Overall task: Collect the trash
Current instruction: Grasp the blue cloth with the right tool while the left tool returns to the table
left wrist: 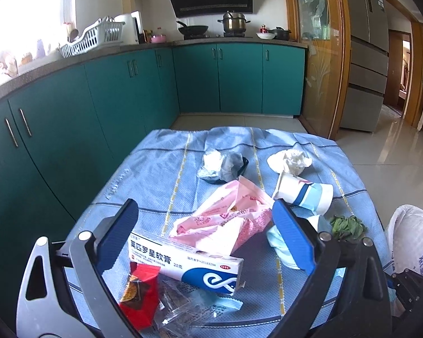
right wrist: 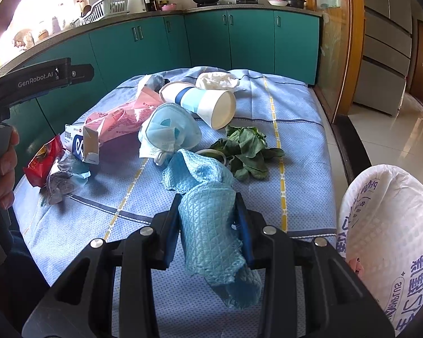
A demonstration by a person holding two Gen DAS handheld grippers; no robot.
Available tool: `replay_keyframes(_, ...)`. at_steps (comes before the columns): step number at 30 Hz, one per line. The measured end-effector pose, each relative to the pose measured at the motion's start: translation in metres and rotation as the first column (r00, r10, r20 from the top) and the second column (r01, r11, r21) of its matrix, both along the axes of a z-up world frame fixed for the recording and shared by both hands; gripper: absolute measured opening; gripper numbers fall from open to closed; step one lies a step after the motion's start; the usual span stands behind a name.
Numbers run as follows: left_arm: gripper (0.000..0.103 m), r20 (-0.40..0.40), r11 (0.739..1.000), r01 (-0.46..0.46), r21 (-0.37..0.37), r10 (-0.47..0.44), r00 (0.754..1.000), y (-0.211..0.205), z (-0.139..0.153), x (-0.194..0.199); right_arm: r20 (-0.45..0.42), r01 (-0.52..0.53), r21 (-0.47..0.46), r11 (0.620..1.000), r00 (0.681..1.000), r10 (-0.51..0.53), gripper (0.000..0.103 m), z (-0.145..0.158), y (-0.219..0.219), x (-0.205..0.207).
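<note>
My right gripper (right wrist: 208, 200) is shut on a light blue cloth (right wrist: 208, 225) that trails onto the blue tablecloth (right wrist: 296, 107). Beyond it lie a face mask (right wrist: 169, 132), green leaves (right wrist: 248, 146), a tipped paper cup (right wrist: 208, 104), a crumpled tissue (right wrist: 217, 80) and a pink wrapper (right wrist: 118, 121). My left gripper (left wrist: 204, 208) stands open above a white and blue medicine box (left wrist: 183, 264) and the pink wrapper (left wrist: 225, 219), touching neither. A red snack packet (left wrist: 139, 293) and a clear wrapper (left wrist: 183, 304) lie under its left finger. A white plastic bag (right wrist: 386, 239) gapes at the table's right edge.
Teal kitchen cabinets (left wrist: 127, 90) run close along the table's left and far sides. A glass door (left wrist: 321, 64) and a fridge (left wrist: 366, 56) stand to the right over tiled floor. A crumpled grey wrapper (left wrist: 222, 166) sits at the table's far middle. A hand (right wrist: 5, 163) holds the left gripper's handle.
</note>
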State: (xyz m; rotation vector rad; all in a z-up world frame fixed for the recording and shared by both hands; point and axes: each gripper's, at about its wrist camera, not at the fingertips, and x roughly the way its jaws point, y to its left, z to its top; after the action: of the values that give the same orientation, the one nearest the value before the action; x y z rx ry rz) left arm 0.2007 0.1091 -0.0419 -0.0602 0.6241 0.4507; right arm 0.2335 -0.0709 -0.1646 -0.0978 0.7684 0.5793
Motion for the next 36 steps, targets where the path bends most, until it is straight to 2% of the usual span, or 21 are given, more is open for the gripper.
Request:
replay_keyframes(4,0.097,-0.025,0.999,0.027,-0.032,-0.027,0.999,0.001,-0.004,0.003,-0.002,0.006,0.000,1.000,1.000,-0.006,0.037,0.000,-0.001,0.000)
replay_keyframes(9,0.097,-0.089,0.981,0.129,-0.147,-0.143,0.986,0.000,-0.018,0.010,-0.007,0.016,0.000,1.000,1.000,-0.016,0.037,-0.001,-0.002,0.001)
replay_keyframes(14,0.097,-0.132,0.975,0.140,-0.173,-0.164,0.978,0.000,-0.027,0.013,-0.011,0.016,-0.004,1.000,1.000,-0.016,0.037,-0.003,-0.002,0.001)
replay_keyframes(19,0.097,-0.186,0.951,0.151,-0.268,-0.205,0.961,0.005,-0.042,0.019,-0.016,0.017,0.000,1.000,1.000,-0.017,0.038,-0.004,-0.002,0.001)
replay_keyframes(27,0.097,-0.195,0.936,0.215,-0.278,-0.274,0.942,-0.007,-0.045,0.021,-0.017,0.020,0.004,1.000,1.000,-0.020,0.041,-0.003,-0.003,0.001)
replay_keyframes(36,0.097,-0.208,0.927,0.281,-0.250,-0.335,0.919,-0.026,-0.046,0.020,-0.017,0.028,0.002,1.000,0.999,-0.028,0.044,-0.004,-0.005,0.002)
